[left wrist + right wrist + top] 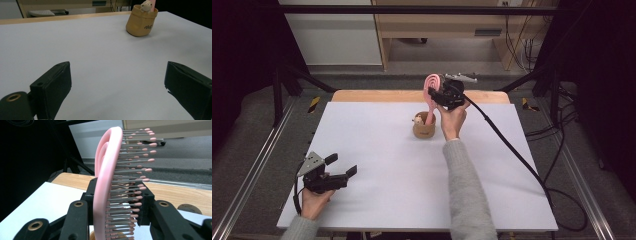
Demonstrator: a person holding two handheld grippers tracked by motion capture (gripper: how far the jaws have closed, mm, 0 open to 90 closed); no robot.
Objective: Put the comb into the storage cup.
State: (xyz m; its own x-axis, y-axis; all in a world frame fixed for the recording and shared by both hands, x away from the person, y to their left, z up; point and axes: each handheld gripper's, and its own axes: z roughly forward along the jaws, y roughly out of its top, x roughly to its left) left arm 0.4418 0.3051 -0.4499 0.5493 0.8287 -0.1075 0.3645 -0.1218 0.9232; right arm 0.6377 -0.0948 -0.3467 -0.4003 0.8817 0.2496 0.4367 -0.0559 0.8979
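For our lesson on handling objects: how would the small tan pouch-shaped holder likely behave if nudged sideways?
The tan holder looks soft and light, so it would probably slide or dent. With the pink hairbrush handle standing in it, it may tip more easily. Its wide base should help somewhat.

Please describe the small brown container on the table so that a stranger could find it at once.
On the white table, look near the far edge, beside the right gripper. The tan holder stands there, with a pink hairbrush handle going into it. A small cream animal figure peeks over its rim.
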